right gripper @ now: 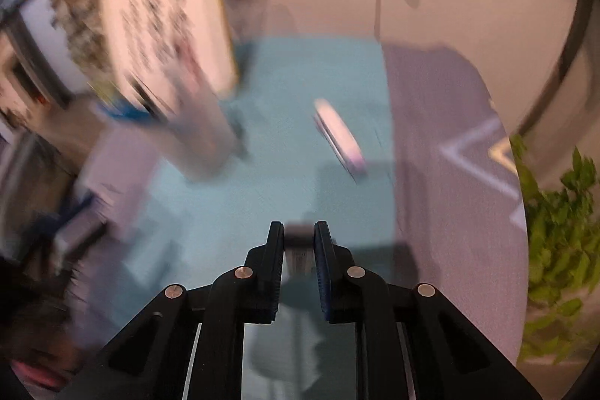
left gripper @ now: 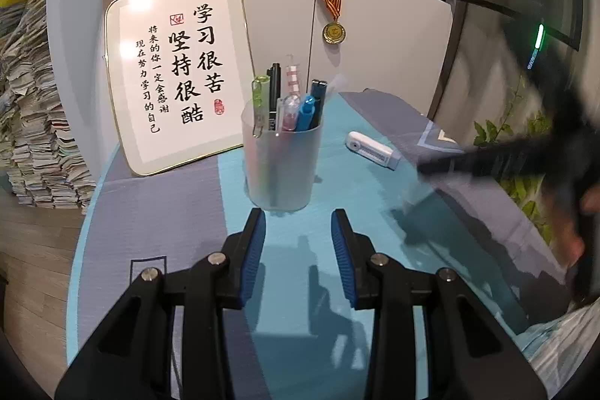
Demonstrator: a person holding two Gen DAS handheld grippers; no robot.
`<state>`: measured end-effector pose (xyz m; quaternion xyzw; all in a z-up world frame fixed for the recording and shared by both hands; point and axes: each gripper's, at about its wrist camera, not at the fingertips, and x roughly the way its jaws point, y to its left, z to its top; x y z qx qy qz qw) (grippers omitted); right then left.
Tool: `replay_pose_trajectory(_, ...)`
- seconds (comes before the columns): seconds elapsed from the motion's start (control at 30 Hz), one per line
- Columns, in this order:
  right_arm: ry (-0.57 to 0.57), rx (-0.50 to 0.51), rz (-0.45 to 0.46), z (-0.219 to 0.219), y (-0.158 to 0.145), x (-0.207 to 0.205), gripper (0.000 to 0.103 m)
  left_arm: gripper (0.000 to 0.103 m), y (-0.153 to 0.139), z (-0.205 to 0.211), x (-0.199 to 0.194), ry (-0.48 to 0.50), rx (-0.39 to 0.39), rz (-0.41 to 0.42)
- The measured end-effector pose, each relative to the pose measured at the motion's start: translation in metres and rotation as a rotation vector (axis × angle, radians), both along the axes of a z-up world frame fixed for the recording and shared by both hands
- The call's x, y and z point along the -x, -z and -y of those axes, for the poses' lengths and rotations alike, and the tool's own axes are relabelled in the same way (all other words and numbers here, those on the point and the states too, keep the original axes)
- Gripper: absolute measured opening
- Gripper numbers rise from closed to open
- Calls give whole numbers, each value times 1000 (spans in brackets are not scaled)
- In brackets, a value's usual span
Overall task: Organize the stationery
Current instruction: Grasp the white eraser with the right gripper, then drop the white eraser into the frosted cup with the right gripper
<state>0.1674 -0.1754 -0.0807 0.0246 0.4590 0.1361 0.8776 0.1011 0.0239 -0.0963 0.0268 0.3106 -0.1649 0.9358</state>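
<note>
A frosted pen cup [left gripper: 282, 167] holding several pens stands on the blue cloth just ahead of my left gripper [left gripper: 299, 218], which is open and empty. A white correction tape [left gripper: 373, 149] lies to the cup's right. My right gripper [left gripper: 442, 167] shows there as a blurred dark shape at the right. In the blurred right wrist view my right gripper [right gripper: 299, 231] is shut on a small white item [right gripper: 299, 252], held above the cloth. The cup [right gripper: 195, 130] is far left and the correction tape [right gripper: 339, 135] ahead.
A framed calligraphy board [left gripper: 176, 74] leans on the wall behind the cup. A medal [left gripper: 333, 32] hangs on the wall. Paper stacks [left gripper: 33, 122] stand at the left. A green plant [right gripper: 555, 231] is off the table's right edge.
</note>
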Motion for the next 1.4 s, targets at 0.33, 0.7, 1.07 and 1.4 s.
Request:
replay_pose_trajectory(0.33, -118, -88, 278, -72, -91, -22, 17, 34, -1, -16, 5, -18, 25, 11)
replay_pose_trajectory(0.7, -81, -34, 356, -96, -92, -38, 17, 35, 7, -36, -7, -62, 59, -25)
replay_pose_trajectory(1.07, -105, -10, 258, -108, -62, -53, 17, 35, 10, -32, -7, -48, 42, -30)
replay_pose_trajectory(1.4, -104, -37, 214, -91, -64, -42, 18, 37, 11, -30, -9, -46, 38, -35)
